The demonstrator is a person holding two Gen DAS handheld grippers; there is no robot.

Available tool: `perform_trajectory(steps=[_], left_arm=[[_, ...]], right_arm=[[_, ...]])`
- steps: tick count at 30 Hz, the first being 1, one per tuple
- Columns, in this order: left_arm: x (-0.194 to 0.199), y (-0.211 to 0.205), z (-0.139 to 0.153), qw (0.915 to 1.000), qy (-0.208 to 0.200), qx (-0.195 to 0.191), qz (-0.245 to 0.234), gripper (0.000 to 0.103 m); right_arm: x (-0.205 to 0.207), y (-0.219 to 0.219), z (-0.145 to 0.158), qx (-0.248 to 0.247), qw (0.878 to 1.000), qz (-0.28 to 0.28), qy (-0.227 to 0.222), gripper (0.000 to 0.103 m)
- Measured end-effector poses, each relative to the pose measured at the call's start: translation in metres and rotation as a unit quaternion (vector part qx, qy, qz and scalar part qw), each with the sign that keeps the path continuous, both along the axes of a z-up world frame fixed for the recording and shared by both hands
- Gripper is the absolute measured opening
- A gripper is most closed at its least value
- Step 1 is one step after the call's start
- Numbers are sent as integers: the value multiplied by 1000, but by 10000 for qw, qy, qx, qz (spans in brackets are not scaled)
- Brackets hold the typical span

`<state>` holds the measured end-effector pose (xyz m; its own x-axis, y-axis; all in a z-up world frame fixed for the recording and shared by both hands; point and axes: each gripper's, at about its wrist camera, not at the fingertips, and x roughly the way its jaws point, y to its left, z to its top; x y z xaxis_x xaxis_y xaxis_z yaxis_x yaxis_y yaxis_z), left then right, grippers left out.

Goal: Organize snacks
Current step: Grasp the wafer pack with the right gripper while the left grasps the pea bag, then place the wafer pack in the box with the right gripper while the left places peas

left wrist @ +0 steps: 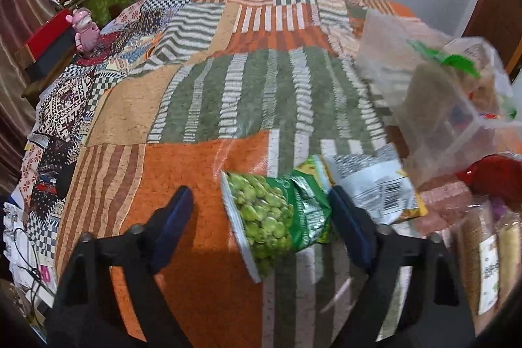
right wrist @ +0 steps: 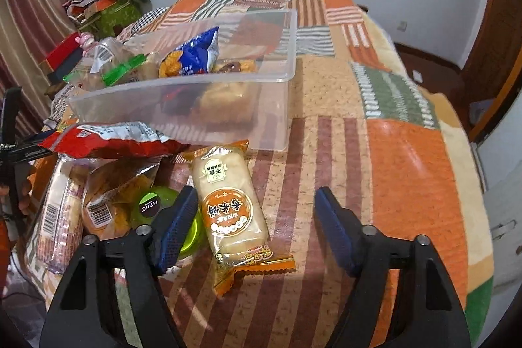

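Observation:
My left gripper (left wrist: 261, 201) is open above a green bag of broad beans (left wrist: 274, 214) that lies on the quilt between its fingers. A white-and-yellow packet (left wrist: 378, 185) lies just right of it. My right gripper (right wrist: 256, 204) is open around an orange rice-cracker packet (right wrist: 228, 211) lying on the quilt. The clear plastic bin (right wrist: 202, 106) holds a blue bag (right wrist: 195, 54) and several other snacks; it also shows in the left wrist view (left wrist: 434, 106). A red bag (right wrist: 107, 142) lies at the bin's near left corner.
Left of my right gripper lie a green lidded cup (right wrist: 163, 211), a bun packet (right wrist: 104, 211) and a cracker sleeve (right wrist: 58, 217). A pink toy (left wrist: 84, 28) and boxes sit at the bed's far left. The patchwork quilt (left wrist: 228, 87) covers the bed.

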<state>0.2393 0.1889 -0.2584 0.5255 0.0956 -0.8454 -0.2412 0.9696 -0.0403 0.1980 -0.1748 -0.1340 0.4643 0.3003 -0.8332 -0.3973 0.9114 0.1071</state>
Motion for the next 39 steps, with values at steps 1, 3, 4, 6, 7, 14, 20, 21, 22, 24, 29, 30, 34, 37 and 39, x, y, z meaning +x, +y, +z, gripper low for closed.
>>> perform_trajectory(steps=[1,3,4,6,7,14,20,21,22,24,29,30,34,37,39], left_arm=[[1,1,-3,10000,28,-45,12,72],[2,3,-5,9998,31,-213,-20,60],[2,2,-4,9997,8,-223,-29,54],[0,-2,-2,10000,-25,-47,-40,46],[-1,-3,-1,10000,-33,11,-50,45],[-14,-4,13,9999,-125,-6,-39,42],[-23,-14,47,9989,-439,77,-158,42],[-24,-18,54,9985,-511,79,-199,42],[-25,-21,61,9980,-579,76,-239,42],[-27,-30,75,9967,-733,52,-346,42],[-26,-54,102,9928,-1017,-15,-626,42],[-24,-59,107,9919,-1060,-51,-704,42],[-14,-76,116,9895,-1124,-131,-902,42],[-4,-87,120,9882,-1133,-188,-1017,42],[3,-94,120,9872,-1127,-260,-1097,42]], right_arm=[[0,0,-2,-8,10000,49,60,60],[1,2,-3,-20,9999,106,104,51],[0,2,-4,-29,9998,146,138,48],[1,4,-8,-57,9995,206,238,33],[0,5,-9,-100,9994,222,250,32],[-6,-2,1,-2,10000,75,31,32],[-12,-14,19,108,9997,-73,-202,32],[-13,-15,23,131,9996,-91,-243,32],[-14,-17,27,153,9994,-107,-289,32],[-19,-17,36,196,9989,-138,-407,32],[-19,-18,55,325,9971,-140,-667,32],[-19,-18,58,343,9968,-134,-703,32],[-12,-13,64,387,9958,-100,-827,32],[-5,-6,66,405,9951,-46,-901,32],[0,-3,67,402,9948,-12,-941,32]])
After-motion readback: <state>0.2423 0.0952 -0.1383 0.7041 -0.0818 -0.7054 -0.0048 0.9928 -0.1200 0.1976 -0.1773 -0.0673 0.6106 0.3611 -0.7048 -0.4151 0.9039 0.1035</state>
